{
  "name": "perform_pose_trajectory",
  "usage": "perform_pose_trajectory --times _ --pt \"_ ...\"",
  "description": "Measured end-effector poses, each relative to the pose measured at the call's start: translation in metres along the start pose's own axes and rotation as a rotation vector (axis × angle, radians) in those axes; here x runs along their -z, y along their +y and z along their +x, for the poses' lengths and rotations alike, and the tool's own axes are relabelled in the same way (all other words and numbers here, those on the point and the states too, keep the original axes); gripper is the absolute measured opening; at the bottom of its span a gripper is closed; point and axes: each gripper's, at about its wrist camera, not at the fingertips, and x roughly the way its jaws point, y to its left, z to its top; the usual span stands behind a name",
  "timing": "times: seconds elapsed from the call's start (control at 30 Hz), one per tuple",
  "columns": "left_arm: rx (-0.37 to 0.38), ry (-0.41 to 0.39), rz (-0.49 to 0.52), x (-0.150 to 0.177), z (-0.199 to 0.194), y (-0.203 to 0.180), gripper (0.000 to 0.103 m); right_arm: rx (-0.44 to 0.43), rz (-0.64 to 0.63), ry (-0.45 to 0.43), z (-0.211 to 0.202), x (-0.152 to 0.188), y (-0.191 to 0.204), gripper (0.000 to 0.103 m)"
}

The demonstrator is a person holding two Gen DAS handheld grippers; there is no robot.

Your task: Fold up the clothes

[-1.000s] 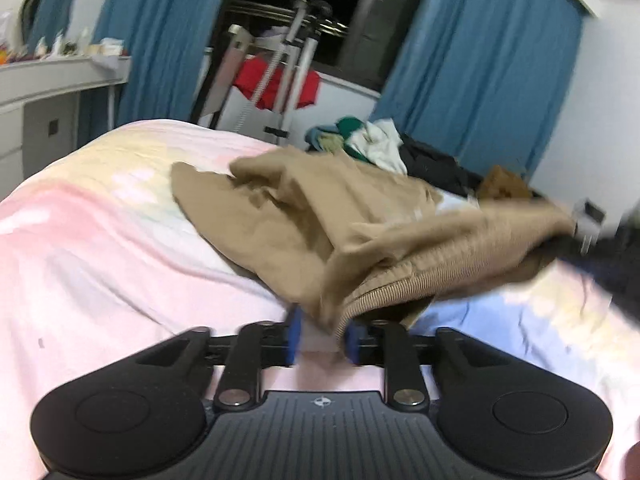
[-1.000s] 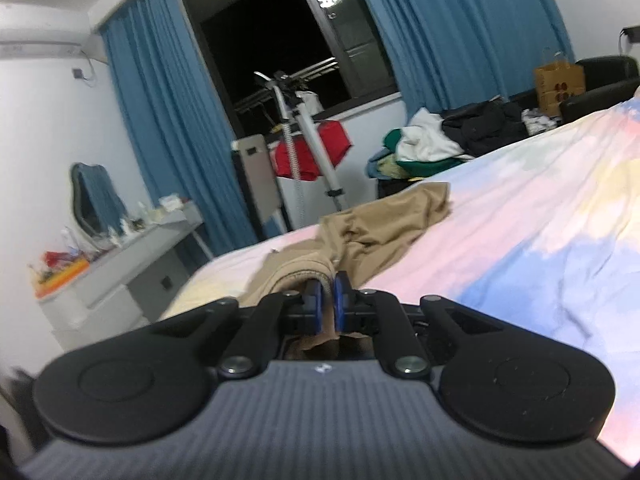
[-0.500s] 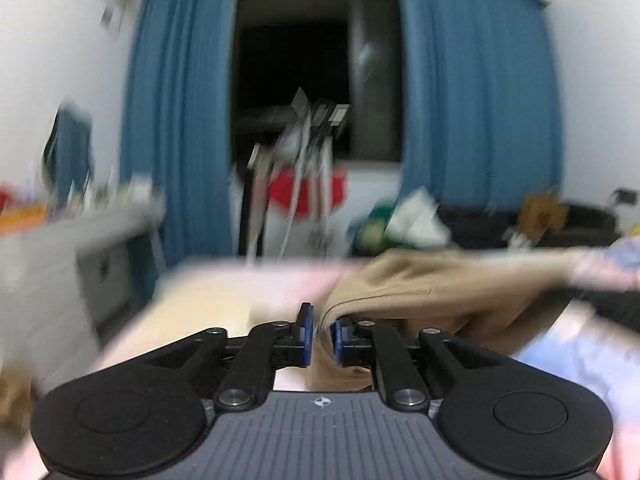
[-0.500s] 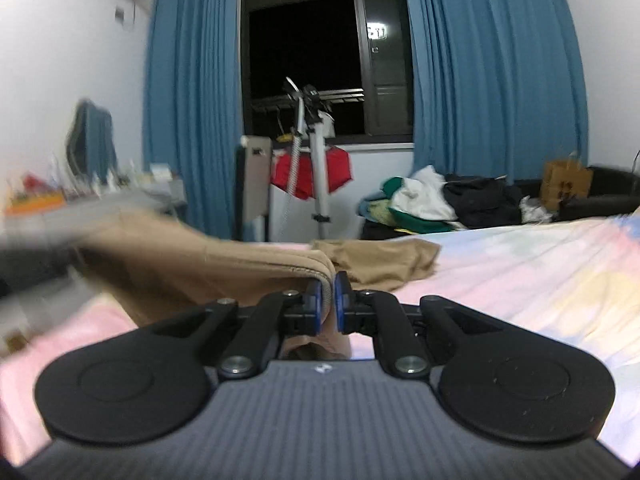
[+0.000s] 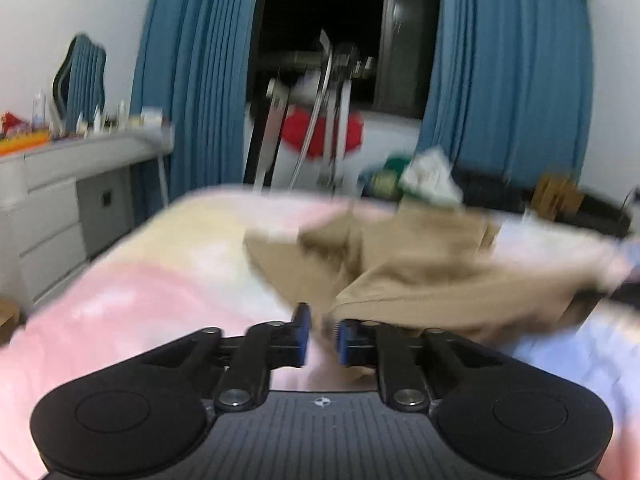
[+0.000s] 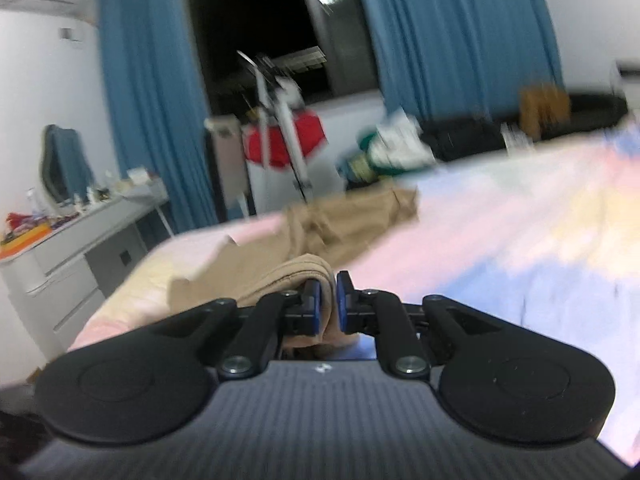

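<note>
A tan garment [image 5: 420, 264] lies crumpled on the pastel bed sheet [image 5: 140, 292]; both views are motion-blurred. My left gripper [image 5: 322, 336] has its pads slightly apart with an edge of the tan garment pinched between them. My right gripper [image 6: 327, 306] is shut on a ribbed hem of the same tan garment [image 6: 344, 220], which trails away across the bed [image 6: 500, 224] toward the far edge.
A white dresser [image 5: 52, 200] with clutter stands on the left. A metal rack with a red item [image 5: 320, 132] stands by the dark window between blue curtains [image 5: 508, 92]. A pile of clothes [image 6: 392, 148] and a dark sofa [image 6: 520, 124] lie beyond the bed.
Both grippers swung up and then came down again toward the bed while holding the garment. The garment has spread out flatter across the sheet.
</note>
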Motion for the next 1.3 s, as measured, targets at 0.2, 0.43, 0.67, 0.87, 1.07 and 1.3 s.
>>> perform_pose_trajectory --times 0.2,0.43,0.67,0.87,1.07,1.3 --pt "0.140 -0.167 -0.024 -0.040 -0.047 0.006 0.007 -0.093 0.208 0.082 0.013 0.006 -0.025 0.040" --pt "0.159 -0.177 -0.092 -0.057 -0.068 0.021 0.007 -0.191 -0.026 0.188 0.021 0.020 0.019 0.041" --pt "0.109 -0.157 -0.126 -0.056 -0.074 0.039 0.007 -0.078 -0.358 0.257 0.038 0.056 0.073 0.039" --pt "0.051 -0.134 -0.061 -0.043 -0.060 0.029 0.008 -0.017 -0.146 0.192 0.023 0.043 0.047 0.014" --pt "-0.020 -0.027 0.029 -0.017 -0.020 0.014 0.014 -0.038 0.042 0.011 -0.021 0.012 0.018 0.010" --pt "-0.093 0.132 0.138 0.023 0.015 0.001 0.022 0.006 0.086 0.127 0.007 0.021 0.000 0.011"
